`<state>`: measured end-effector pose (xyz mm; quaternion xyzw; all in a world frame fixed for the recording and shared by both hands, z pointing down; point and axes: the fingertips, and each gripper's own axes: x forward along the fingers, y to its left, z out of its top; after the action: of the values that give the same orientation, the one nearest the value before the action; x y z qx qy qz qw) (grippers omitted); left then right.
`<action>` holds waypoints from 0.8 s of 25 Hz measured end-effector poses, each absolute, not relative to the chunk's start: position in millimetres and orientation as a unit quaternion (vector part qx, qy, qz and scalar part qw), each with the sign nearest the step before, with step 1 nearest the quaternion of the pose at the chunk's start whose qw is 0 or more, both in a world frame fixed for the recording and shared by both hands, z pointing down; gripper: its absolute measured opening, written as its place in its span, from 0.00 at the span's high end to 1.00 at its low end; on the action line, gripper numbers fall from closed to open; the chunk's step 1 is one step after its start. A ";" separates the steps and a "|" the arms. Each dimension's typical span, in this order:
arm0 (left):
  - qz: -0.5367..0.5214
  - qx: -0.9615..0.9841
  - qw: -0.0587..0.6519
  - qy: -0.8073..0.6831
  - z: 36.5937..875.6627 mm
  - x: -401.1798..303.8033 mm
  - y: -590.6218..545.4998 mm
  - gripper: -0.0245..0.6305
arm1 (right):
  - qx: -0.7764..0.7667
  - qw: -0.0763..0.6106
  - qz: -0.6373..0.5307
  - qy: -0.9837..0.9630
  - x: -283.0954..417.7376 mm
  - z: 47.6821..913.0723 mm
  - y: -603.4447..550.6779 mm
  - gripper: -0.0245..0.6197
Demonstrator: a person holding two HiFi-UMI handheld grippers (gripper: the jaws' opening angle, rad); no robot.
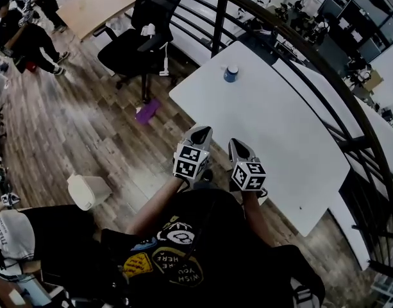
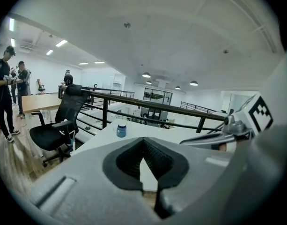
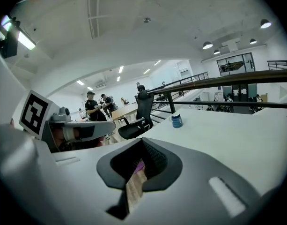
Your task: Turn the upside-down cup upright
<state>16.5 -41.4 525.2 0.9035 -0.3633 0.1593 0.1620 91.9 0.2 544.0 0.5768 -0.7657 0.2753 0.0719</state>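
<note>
A small blue cup (image 1: pixel 231 74) with a white end on top stands at the far end of the white table (image 1: pixel 273 127). It shows far off in the left gripper view as the cup (image 2: pixel 121 130) and in the right gripper view as the cup (image 3: pixel 176 120). My left gripper (image 1: pixel 202 131) and right gripper (image 1: pixel 237 144) are side by side at the table's near edge, well short of the cup. Both are shut with nothing between the jaws. The left gripper (image 2: pixel 143 145) and the right gripper (image 3: pixel 143 146) point toward the table.
A black office chair (image 1: pixel 142 27) stands by the table's far left corner, with a purple object (image 1: pixel 147 112) on the wooden floor below it. A dark railing (image 1: pixel 299 43) runs behind the table. A white bin (image 1: pixel 87 191) sits near left. People (image 1: pixel 23 31) stand far left.
</note>
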 end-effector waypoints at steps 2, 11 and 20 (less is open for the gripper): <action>0.170 0.902 0.164 -0.361 533.3 31.1 -52.5 0.96 | 0.576 0.077 0.282 -0.763 106.3 553.1 -11.6 0.96; 0.218 0.887 0.195 -0.358 586.5 52.3 -107.7 0.96 | 0.561 0.090 0.318 -0.759 123.1 602.1 -75.6 0.96; 0.218 0.891 0.219 -0.332 617.4 54.3 -206.5 0.96 | 0.592 0.119 0.282 -0.746 138.3 649.6 -179.4 0.96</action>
<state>54.3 -206.5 617.4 0.8910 -0.3322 0.2185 0.2192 138.3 -179.4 649.6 0.5920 -0.7457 0.2818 0.1188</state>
